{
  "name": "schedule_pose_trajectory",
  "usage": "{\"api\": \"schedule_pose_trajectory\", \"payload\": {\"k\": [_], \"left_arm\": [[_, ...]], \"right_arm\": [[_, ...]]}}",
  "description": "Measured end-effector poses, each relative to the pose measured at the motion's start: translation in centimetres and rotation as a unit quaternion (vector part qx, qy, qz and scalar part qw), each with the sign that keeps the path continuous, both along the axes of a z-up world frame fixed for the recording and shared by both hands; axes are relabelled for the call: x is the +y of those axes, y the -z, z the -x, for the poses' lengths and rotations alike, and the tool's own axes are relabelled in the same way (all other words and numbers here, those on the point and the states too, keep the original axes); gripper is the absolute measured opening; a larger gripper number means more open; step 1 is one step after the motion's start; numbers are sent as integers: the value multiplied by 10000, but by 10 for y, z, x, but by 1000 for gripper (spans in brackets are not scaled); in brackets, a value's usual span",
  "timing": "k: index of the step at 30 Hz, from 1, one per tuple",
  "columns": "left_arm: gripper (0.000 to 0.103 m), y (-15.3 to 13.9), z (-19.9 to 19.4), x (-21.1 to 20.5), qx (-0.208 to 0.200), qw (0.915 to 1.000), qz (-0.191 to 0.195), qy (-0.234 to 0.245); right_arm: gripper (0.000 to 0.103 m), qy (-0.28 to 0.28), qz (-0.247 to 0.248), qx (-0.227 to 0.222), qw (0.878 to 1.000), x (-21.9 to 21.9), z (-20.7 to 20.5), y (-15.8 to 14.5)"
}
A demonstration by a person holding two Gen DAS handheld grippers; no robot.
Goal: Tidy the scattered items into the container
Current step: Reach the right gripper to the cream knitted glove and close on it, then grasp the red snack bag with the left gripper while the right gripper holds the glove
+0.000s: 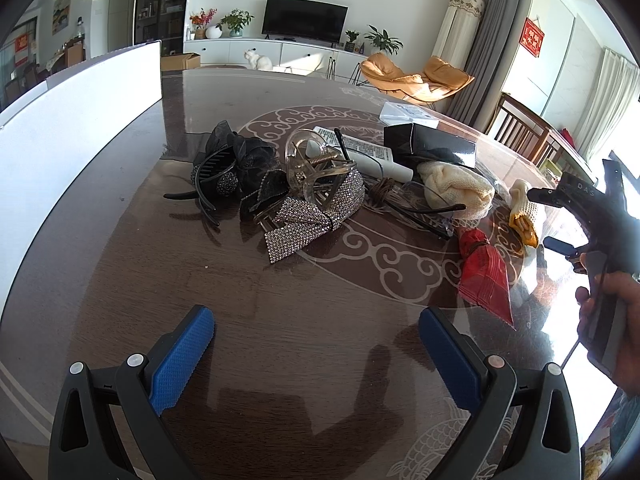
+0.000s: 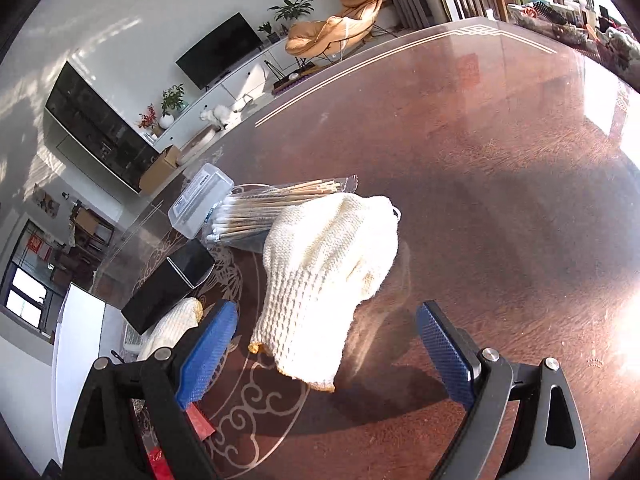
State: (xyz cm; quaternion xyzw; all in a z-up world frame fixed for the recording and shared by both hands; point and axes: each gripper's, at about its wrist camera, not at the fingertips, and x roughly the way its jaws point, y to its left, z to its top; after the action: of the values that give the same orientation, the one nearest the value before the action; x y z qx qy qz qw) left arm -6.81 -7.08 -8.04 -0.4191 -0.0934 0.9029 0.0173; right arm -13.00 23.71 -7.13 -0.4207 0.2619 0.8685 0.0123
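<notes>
A dark wooden tabletop (image 1: 304,360) under a clear cover with a pale scroll pattern fills both wrist views, with a living room beyond it. At the far left of the left wrist view stands a white container (image 1: 80,120), its tall plain wall facing the camera; it sits well apart from the clutter, so every item will probably have to be carried leftward to it. The scattered items lie in a loose band across the middle of the tabletop. At the left of the band is a black hair clip with gauze flowers (image 1: 232,160), and just right of it a clear claw clip (image 1: 312,168) rests on a rhinestone bow (image 1: 312,216). Farther right come a white tube (image 1: 368,152), a black box (image 1: 432,142), a cream knitted glove (image 1: 456,188) and a red packet (image 1: 484,276). The left gripper (image 1: 316,356) hovers near the camera side of this band, blue pads spread wide and holding nothing. The right gripper (image 2: 324,348) is likewise released and empty, its pads flanking the cuff end of a second cream knitted glove (image 2: 332,276), apparently lined up to pinch it. That glove looks soft, ribbed and limp, with a yellow-edged cuff. Beyond it lie a bag of cotton swabs (image 2: 272,212) and a small clear case (image 2: 200,200).
</notes>
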Motion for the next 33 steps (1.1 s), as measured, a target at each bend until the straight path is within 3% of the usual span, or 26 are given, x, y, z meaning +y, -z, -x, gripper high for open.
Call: {"api": "schedule_pose_trajectory", "payload": {"k": [3,6,8,9,10,15,19,22,26,29,31,33], "left_arm": [[103,0,1,0,-3,10000,11,7],[103,0,-1,-2,-12,10000,27,20],[103,1,0,-1,-21,10000,42,27],[103,1,0,-1,-23,10000,48,33],[103,1,0,-1,-26,10000,49,46],[103,-10,-14,0,-70,9991,-83,401],[103,-44,-20,13,334,9935,-581,923],[103,-62,-2,49,325,9863,-378,1570],[103,-51,34,99,-154,9749,248,2206],[103,-24,61,120,-837,9692,719,2203],[103,-6,75,121,-1236,9677,695,2086],[103,-2,77,119,-1184,9709,586,1996]], "right_arm": [[93,-135,-599,-125,9980,-10,20,-1],[89,-717,-1726,-433,9814,-33,33,-1],[66,-962,-2125,-342,9718,-40,28,-3],[41,-1036,-2315,-284,9669,-41,24,-6],[40,-1103,-2425,-242,9635,-39,16,-8],[40,-1578,-2659,-93,9510,-25,-41,-8],[40,-1591,-2144,-91,9636,-4,-86,-3],[43,-1592,-2026,-37,9662,-3,-99,-3],[43,-1557,-2116,111,9648,-13,-109,-2],[43,-1541,-2122,147,9649,-15,-111,0],[43,-1538,-2078,165,9659,-14,-112,0],[43,-1536,-2056,175,9664,-14,-112,0]]}}
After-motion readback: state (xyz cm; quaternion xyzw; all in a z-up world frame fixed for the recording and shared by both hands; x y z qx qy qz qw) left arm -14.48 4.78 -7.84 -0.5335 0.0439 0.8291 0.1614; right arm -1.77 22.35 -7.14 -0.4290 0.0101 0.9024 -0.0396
